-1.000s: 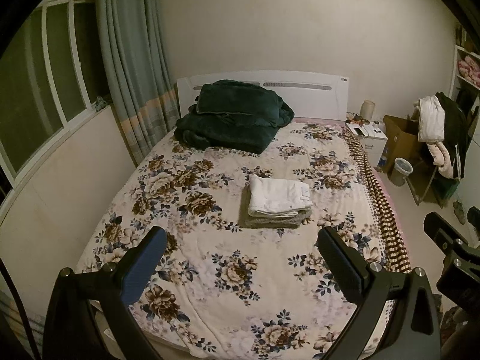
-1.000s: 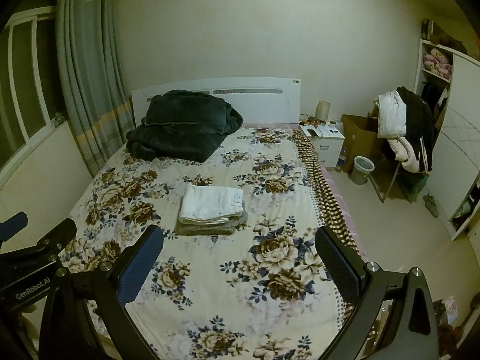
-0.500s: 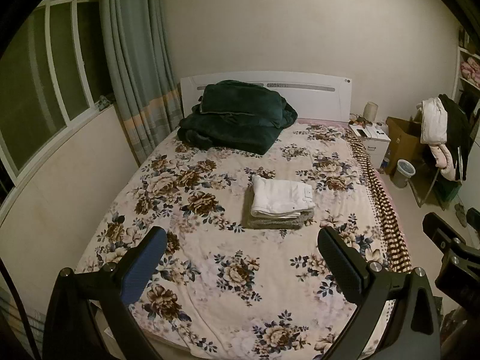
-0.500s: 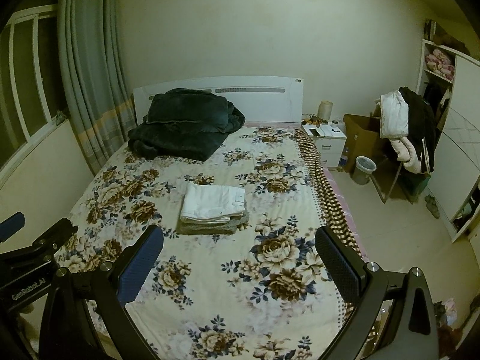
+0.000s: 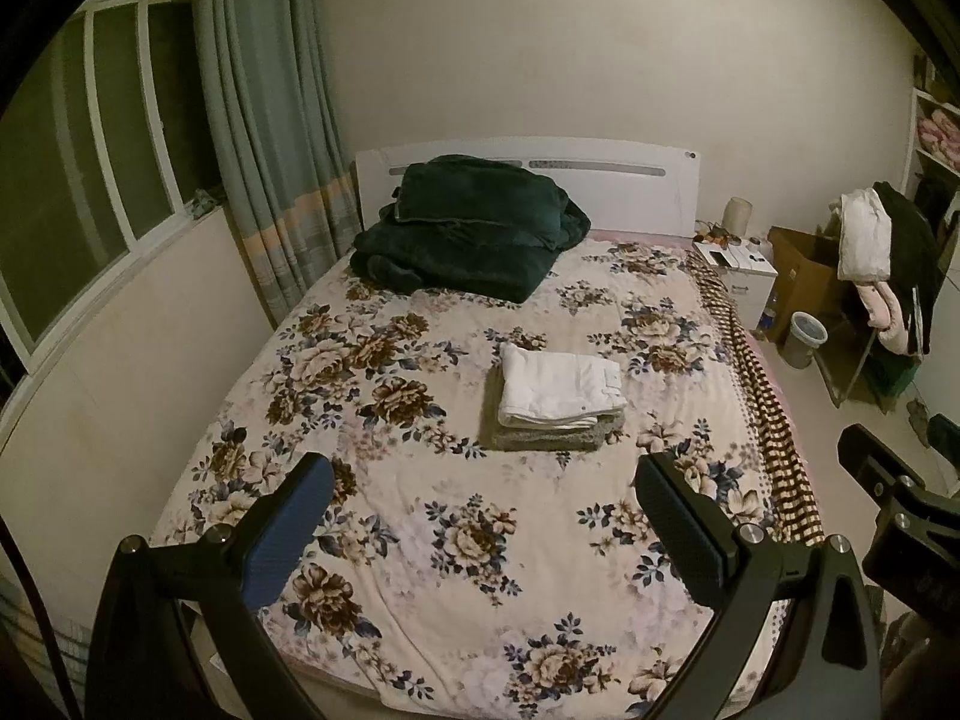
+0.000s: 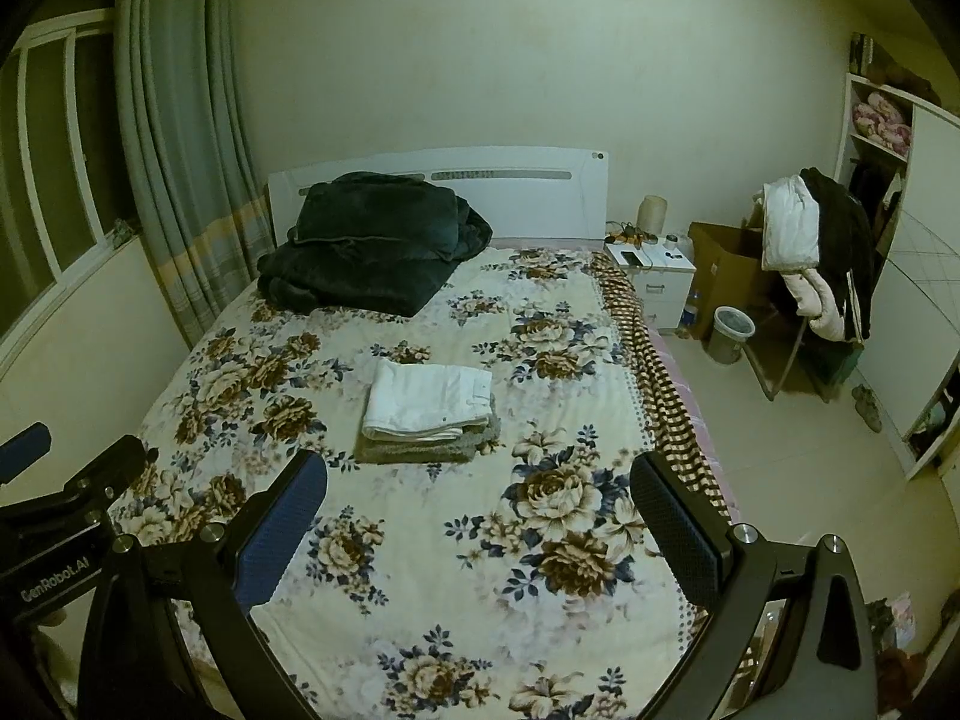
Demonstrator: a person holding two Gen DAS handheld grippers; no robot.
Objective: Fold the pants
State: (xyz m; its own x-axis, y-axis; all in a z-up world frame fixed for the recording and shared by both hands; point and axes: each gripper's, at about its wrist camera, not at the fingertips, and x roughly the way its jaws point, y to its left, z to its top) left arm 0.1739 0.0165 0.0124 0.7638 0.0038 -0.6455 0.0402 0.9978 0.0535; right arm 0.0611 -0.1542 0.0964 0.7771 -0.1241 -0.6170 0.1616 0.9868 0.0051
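On bed, mid: white pants [image 5: 558,384] folded, on top of a grey folded garment [image 5: 552,437], well apart from both grippers.
Change: both views pulled back a bit vs 1 s ago; stack looks smaller, untouched.
Meaning: fold prob. done, retreat phase.
Left gripper [image 5: 480,510]: jaws wide apart, nothing held.
Right gripper [image 6: 477,507]: jaws wide apart, nothing held.
Around: dark green blanket [image 5: 468,240] by headboard, nightstand [image 6: 651,267], bin [image 6: 732,333].
In the way: nothing btw grippers & stack.

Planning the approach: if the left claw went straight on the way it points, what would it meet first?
Probably the floral bedspread, short of the folded white pants. The left claw is open and empty; depth is unclear.
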